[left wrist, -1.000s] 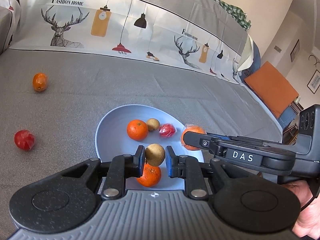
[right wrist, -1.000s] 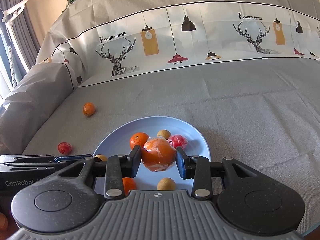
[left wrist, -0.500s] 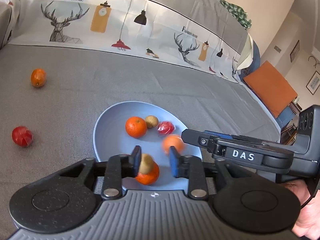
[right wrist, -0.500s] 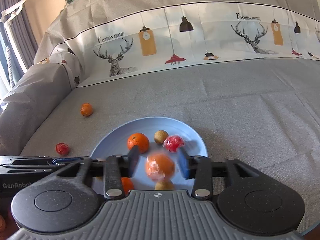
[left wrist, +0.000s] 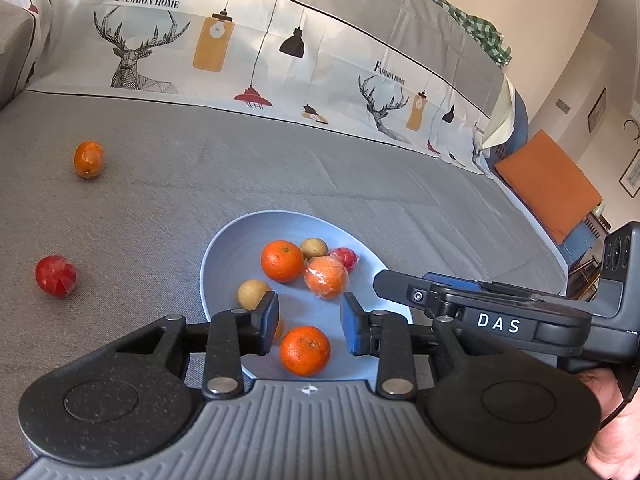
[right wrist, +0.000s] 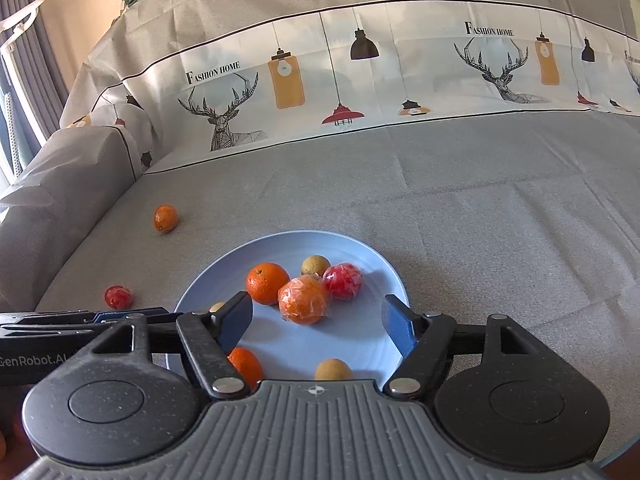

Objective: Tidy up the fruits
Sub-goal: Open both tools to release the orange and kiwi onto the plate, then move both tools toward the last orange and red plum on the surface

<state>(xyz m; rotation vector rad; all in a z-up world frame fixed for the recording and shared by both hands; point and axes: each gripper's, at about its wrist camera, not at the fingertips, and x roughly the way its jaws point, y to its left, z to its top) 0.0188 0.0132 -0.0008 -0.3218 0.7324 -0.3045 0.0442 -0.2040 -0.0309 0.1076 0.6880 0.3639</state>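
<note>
Fruits sit on the blue plate (right wrist: 394, 280), and two more wait out on the grey cover.

Orange (left wrist: 89, 159) lies at ten o'clock, red fruit (left wrist: 55, 275) at nine. Both are round, light and may roll; I should pinch across the middle, softly. My right gripper (right wrist: 318, 322) is opening and holds nothing. My left gripper (left wrist: 309, 322) is a little open, empty too.

A home living room: covered sofa (left wrist: 280, 168), framed pictures (left wrist: 596, 110), curtains (right wrist: 16, 52).
</note>
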